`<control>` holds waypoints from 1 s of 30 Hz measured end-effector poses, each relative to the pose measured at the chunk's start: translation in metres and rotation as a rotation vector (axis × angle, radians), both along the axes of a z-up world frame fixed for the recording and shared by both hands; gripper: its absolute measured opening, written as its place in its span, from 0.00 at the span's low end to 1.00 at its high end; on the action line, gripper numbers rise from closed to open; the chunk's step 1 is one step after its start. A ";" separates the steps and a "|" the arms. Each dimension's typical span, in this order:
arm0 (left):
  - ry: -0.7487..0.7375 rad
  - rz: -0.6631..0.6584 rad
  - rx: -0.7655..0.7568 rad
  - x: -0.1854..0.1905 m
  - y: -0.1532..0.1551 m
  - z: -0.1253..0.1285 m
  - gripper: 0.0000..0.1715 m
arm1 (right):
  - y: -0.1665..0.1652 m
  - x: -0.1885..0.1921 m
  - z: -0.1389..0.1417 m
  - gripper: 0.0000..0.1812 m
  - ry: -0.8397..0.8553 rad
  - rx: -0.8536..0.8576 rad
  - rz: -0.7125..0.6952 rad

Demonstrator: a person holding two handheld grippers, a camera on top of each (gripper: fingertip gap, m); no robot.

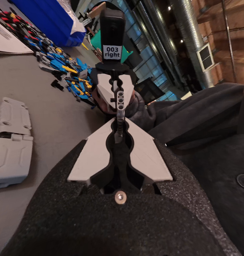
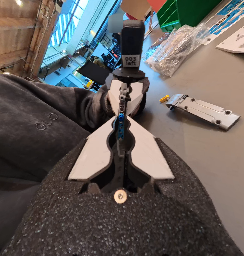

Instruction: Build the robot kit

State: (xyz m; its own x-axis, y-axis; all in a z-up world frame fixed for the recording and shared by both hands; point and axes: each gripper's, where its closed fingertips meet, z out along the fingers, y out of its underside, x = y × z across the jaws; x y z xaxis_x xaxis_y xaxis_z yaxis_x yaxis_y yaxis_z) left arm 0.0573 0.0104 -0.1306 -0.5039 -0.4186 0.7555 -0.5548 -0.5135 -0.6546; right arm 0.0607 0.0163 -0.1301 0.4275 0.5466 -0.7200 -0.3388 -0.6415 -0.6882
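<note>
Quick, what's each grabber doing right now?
Left gripper: shut on the grey beam.
Right gripper: shut on the blue beam.

Each gripper (image 1: 119, 120) has white angular fingers, black speckled foam body, silver screw; dark grey fleece sleeves.

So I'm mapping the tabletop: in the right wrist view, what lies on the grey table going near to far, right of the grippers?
Flat grey hinged plastic panel → small yellow holed brick → crinkled clear plastic bag → green plastic bin.
</note>
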 end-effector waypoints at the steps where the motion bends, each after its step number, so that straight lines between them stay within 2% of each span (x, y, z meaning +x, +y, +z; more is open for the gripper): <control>1: -0.001 -0.019 -0.001 -0.001 -0.003 0.000 0.03 | -0.002 -0.003 0.000 0.03 0.001 0.002 0.020; 3: 0.016 -0.031 0.005 -0.001 -0.005 -0.003 0.03 | -0.004 -0.007 -0.004 0.03 -0.029 -0.011 0.037; 11: 0.056 0.086 0.016 0.010 0.011 -0.009 0.03 | 0.013 0.006 -0.012 0.04 -0.050 -0.042 -0.105; 15: -0.003 0.116 -0.055 0.007 0.021 0.004 0.03 | 0.001 0.000 -0.011 0.12 -0.068 -0.001 -0.022; 22: -0.016 0.104 -0.061 0.006 0.019 0.007 0.03 | 0.000 -0.004 -0.003 0.09 -0.035 0.038 -0.007; 23: -0.017 0.104 -0.060 0.005 0.019 0.007 0.03 | 0.001 -0.004 -0.005 0.07 -0.051 0.034 -0.014; 30: -0.025 0.120 0.025 0.007 0.015 0.004 0.03 | 0.007 0.004 -0.007 0.04 -0.005 0.001 -0.058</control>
